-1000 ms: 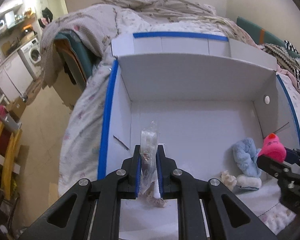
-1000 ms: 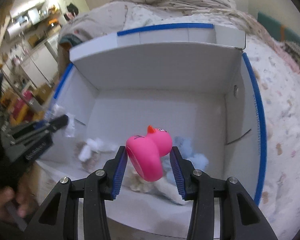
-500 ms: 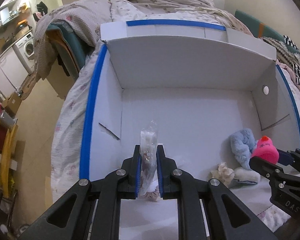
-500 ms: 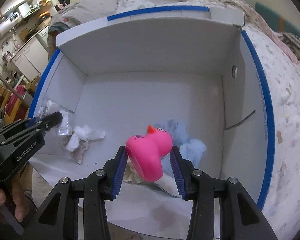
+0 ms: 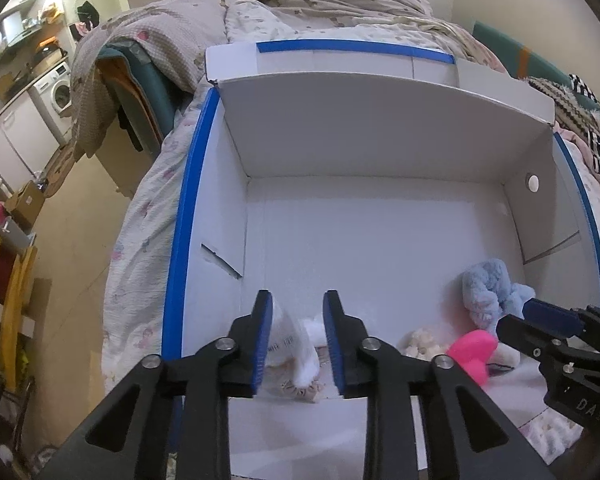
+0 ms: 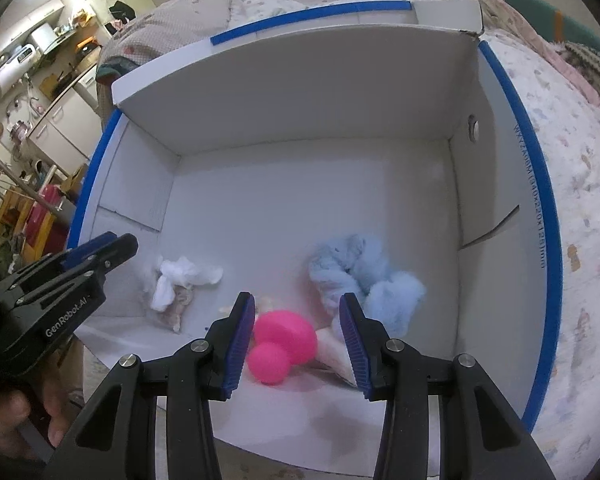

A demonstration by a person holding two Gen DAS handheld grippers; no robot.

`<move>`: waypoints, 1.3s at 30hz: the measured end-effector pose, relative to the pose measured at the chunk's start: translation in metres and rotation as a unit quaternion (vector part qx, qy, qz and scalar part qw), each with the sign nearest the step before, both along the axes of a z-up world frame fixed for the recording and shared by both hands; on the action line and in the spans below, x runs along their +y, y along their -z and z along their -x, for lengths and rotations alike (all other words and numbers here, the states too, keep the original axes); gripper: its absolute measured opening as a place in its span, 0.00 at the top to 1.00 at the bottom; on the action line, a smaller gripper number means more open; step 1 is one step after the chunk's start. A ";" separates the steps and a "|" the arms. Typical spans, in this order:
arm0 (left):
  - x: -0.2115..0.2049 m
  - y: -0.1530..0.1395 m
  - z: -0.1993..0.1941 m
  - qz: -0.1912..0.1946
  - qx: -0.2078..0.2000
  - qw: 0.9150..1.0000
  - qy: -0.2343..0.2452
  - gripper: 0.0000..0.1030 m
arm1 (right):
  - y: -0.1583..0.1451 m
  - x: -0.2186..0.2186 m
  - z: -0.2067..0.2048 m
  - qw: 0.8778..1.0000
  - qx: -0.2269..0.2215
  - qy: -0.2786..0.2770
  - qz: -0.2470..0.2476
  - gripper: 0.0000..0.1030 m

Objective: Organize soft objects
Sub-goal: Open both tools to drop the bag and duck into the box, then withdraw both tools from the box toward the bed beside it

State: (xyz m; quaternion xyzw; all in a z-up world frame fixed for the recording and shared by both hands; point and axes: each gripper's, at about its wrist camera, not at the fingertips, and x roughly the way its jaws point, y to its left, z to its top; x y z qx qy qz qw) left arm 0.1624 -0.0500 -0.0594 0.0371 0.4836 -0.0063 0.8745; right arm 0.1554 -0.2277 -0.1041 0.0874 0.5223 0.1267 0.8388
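Box (image 6: 320,208) already has everything I can spot: pink duck (image 6: 283,340) lower centre, blue plush (image 6: 360,276) right, bagged white bundle (image 6: 180,280) left. Left gripper (image 5: 298,340) and right gripper (image 6: 298,344) both gape empty, so probably nearly done.

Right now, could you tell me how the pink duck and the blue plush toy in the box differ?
The pink duck is smooth and glossy; the blue plush toy is fluffy. The duck looks smaller and lies between the open right gripper fingers; the plush lies beyond them. Both rest inside the white box.
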 end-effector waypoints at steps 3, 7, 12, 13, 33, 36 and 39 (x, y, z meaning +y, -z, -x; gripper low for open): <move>0.002 -0.002 0.001 0.003 -0.004 1.000 -0.005 0.68 | -0.001 0.000 0.000 1.000 0.000 0.000 -0.009 0.50; 0.002 -0.007 0.002 0.000 -0.015 1.000 -0.007 0.53 | -0.005 0.001 -0.001 1.000 -0.012 0.000 -0.020 0.36; 0.002 -0.011 0.003 0.004 -0.022 1.000 -0.009 0.49 | -0.008 -0.006 -0.002 0.999 -0.016 0.010 -0.040 0.25; 0.002 -0.012 0.004 0.005 -0.022 1.000 -0.010 0.49 | -0.009 -0.007 -0.003 0.999 -0.019 0.013 -0.042 0.23; 0.016 -0.044 0.044 -0.002 -0.071 0.997 -0.016 0.32 | -0.030 -0.013 0.027 0.995 -0.056 0.057 -0.067 0.04; 0.021 -0.051 0.055 -0.007 -0.083 0.996 -0.016 0.32 | -0.033 -0.013 0.034 0.994 -0.059 0.059 -0.066 0.04; 0.027 -0.055 0.066 -0.013 -0.090 0.996 -0.018 0.32 | -0.035 -0.013 0.044 0.994 -0.061 0.057 -0.069 0.04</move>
